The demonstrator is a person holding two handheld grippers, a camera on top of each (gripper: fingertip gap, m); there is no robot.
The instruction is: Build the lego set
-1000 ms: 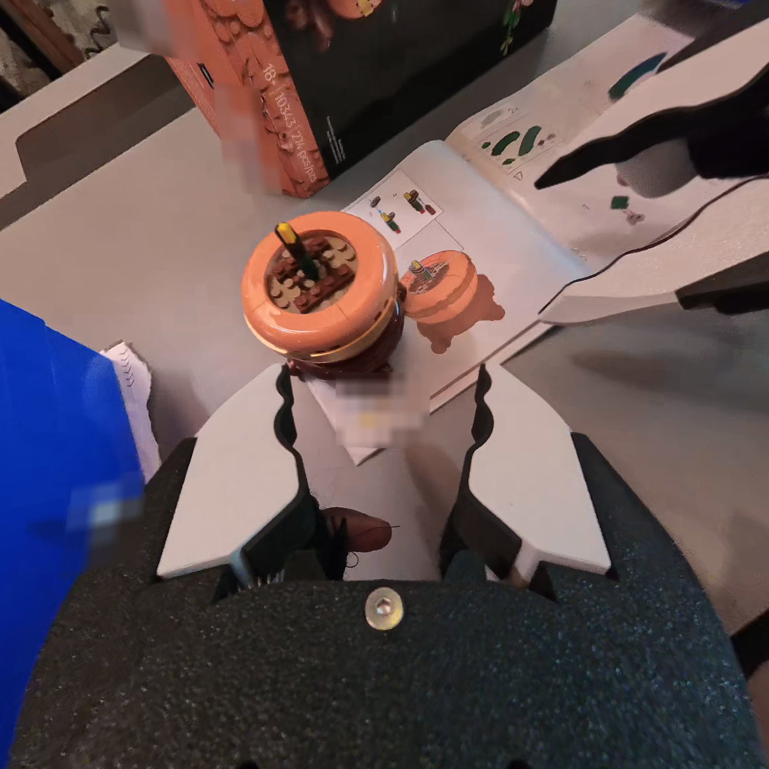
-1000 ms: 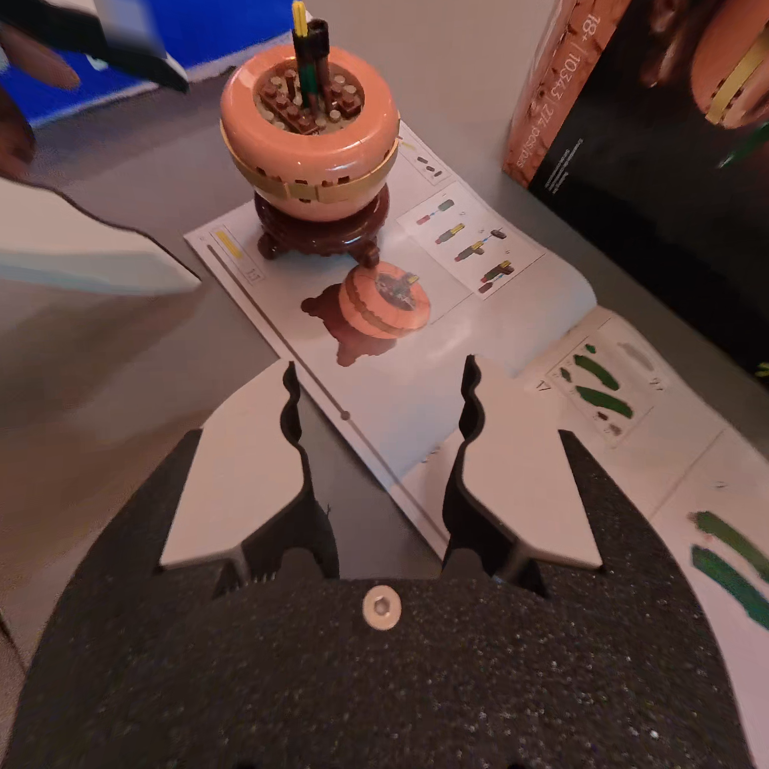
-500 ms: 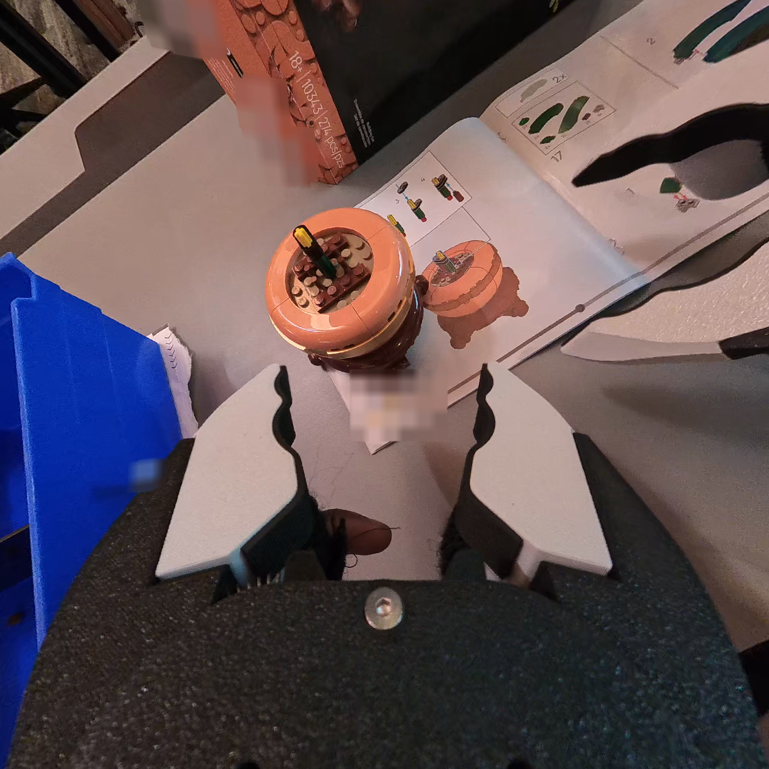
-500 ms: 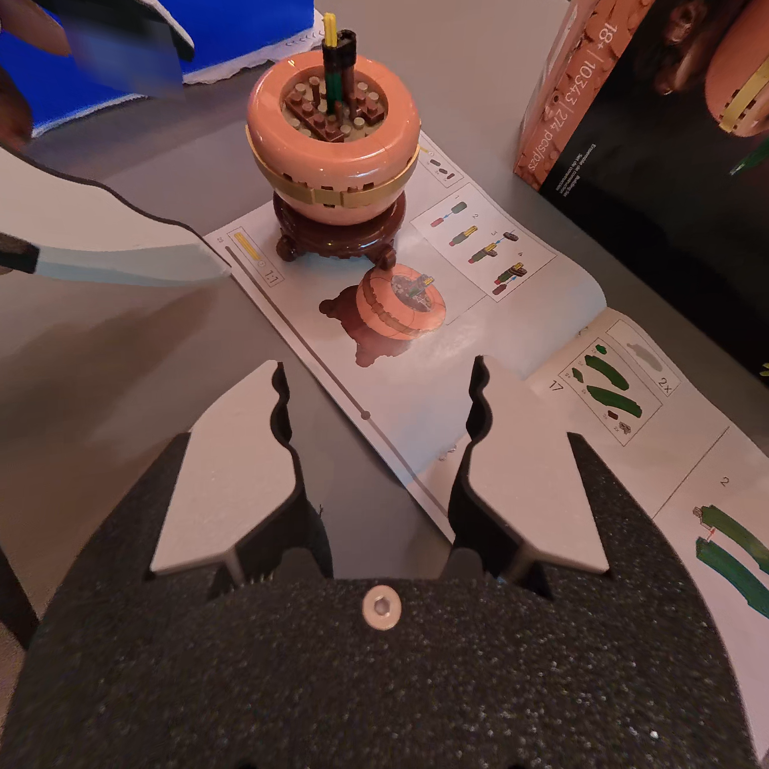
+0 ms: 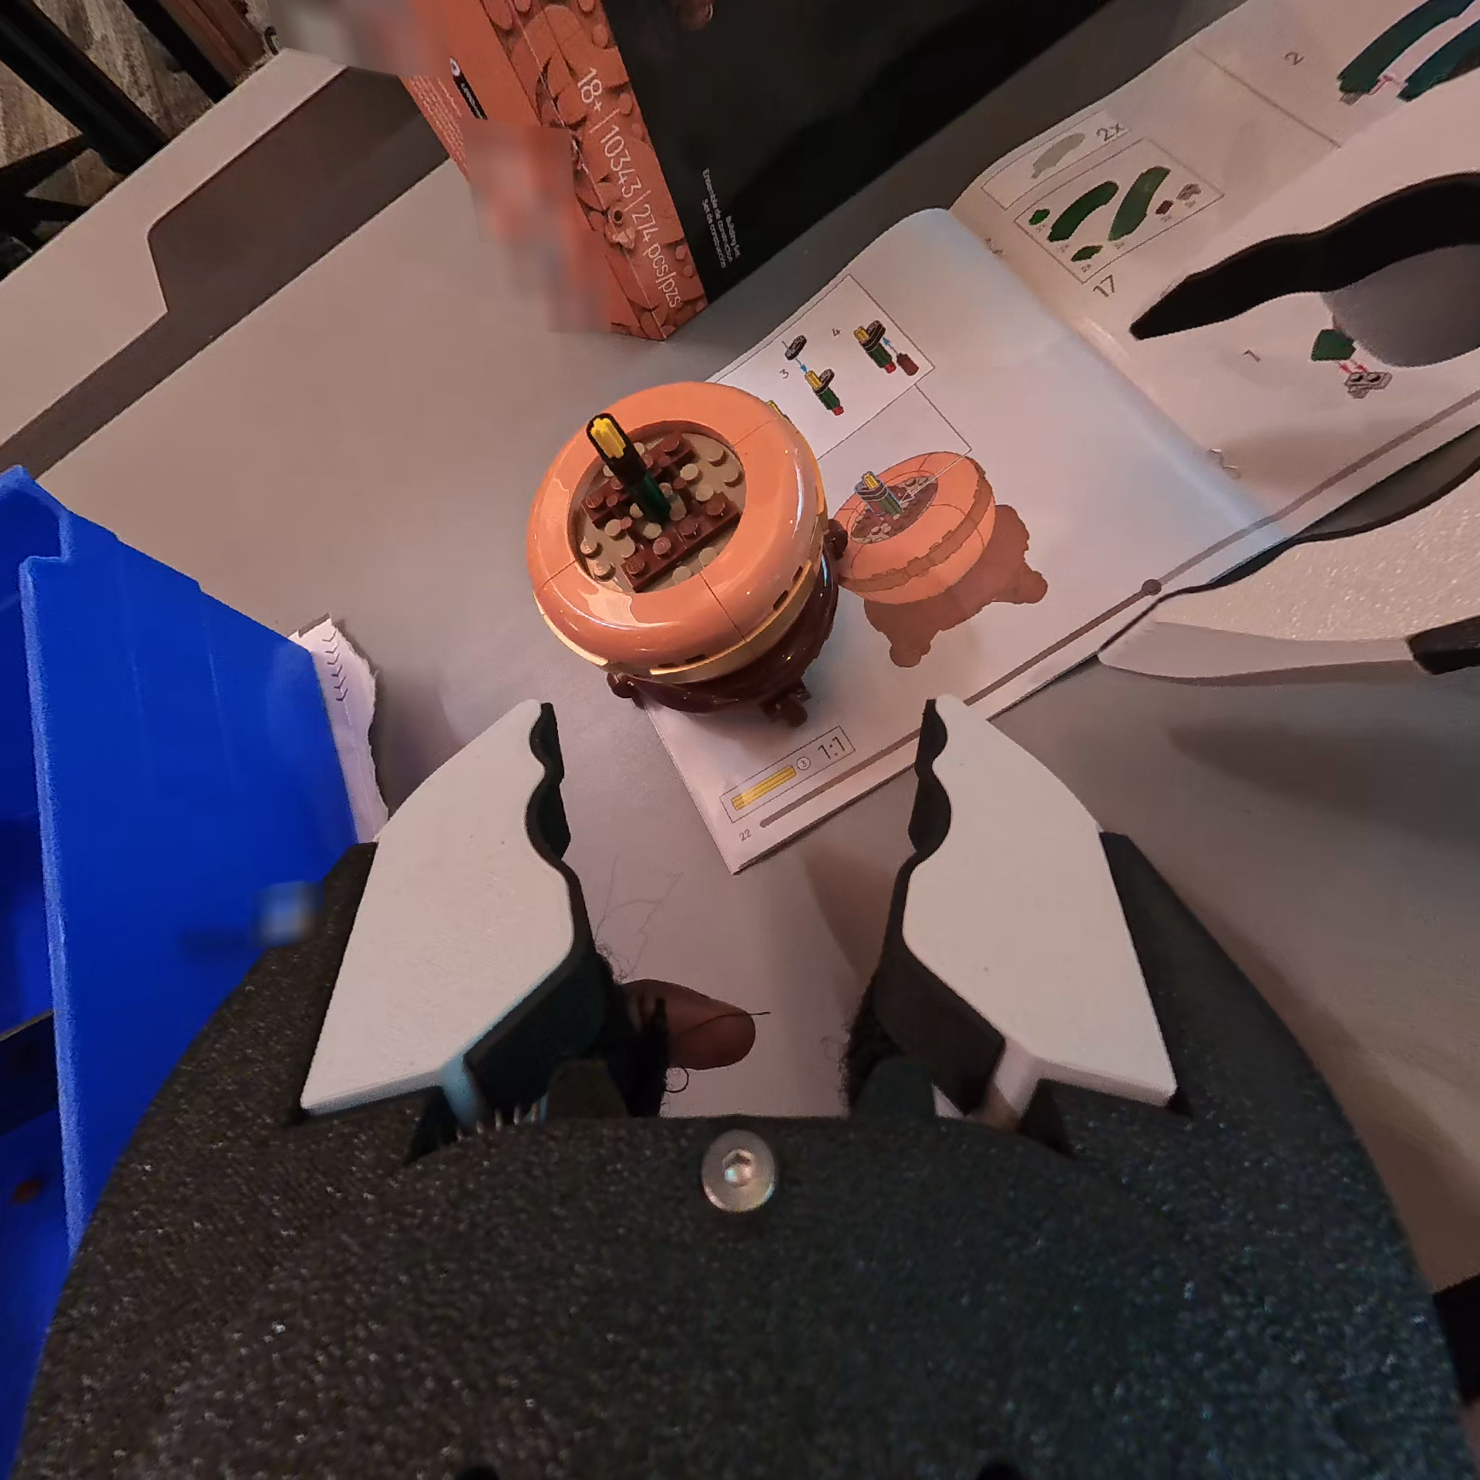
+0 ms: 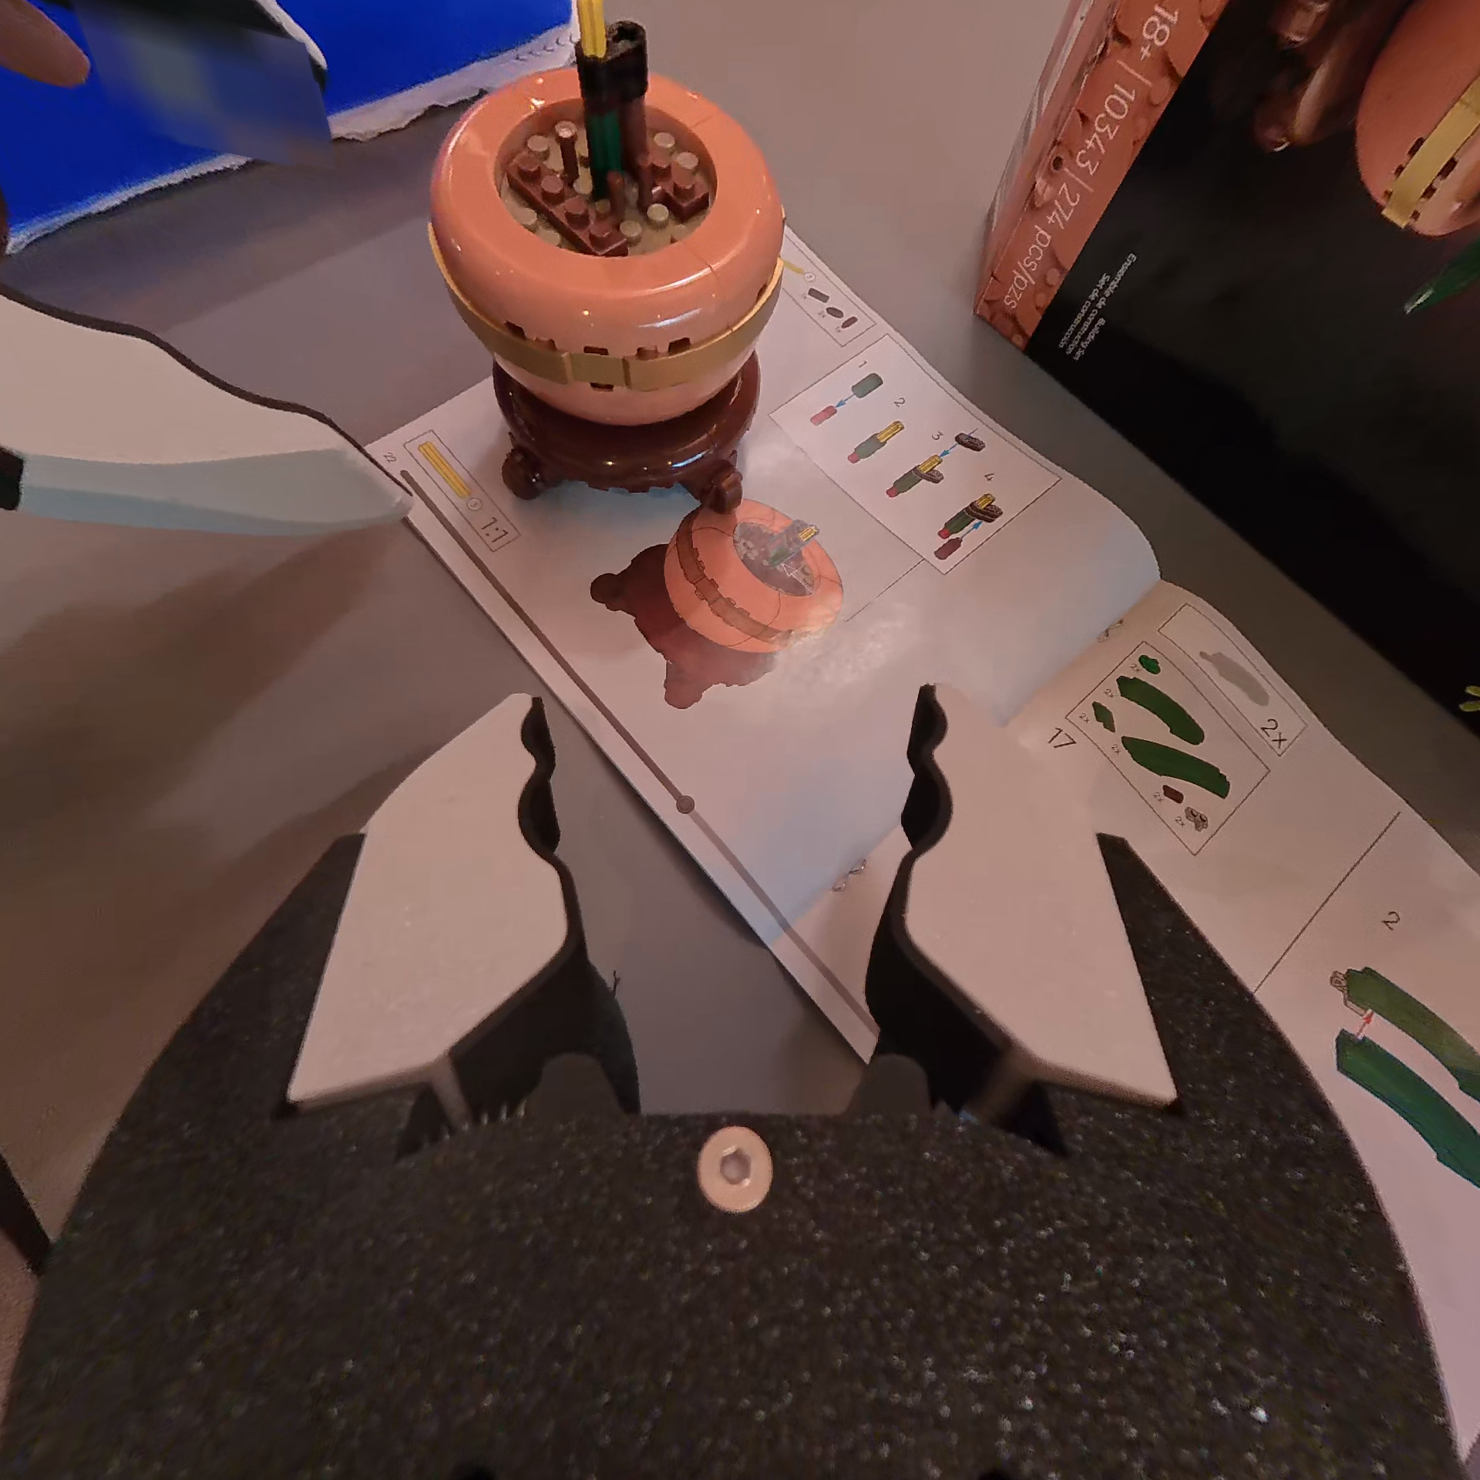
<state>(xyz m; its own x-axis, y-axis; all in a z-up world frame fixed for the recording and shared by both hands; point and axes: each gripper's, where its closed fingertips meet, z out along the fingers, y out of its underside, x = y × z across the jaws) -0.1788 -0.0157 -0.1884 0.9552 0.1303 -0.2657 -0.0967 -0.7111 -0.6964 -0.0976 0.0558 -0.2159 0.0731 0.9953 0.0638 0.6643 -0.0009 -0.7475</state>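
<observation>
A partly built lego pot (image 5: 677, 561), salmon-coloured with a tan band and a dark brown footed base, is seen upright on the near corner of the open instruction booklet (image 5: 1033, 448), which lies flat on the grey table (image 5: 336, 448). A thin stem of black, green and yellow parts (image 6: 606, 104) is seen standing from the studded brown centre of the pot. The left gripper (image 5: 735, 721) is held just short of the pot, jaws spread wide, nothing between them. The right gripper (image 6: 729, 705) is held over the booklet's edge, likewise spread and empty. The set's box (image 5: 641, 144) is noted standing behind the pot. A blue bin (image 5: 160, 801) is noted at the left, with a scrap of torn white paper (image 5: 344, 689) beside it.
</observation>
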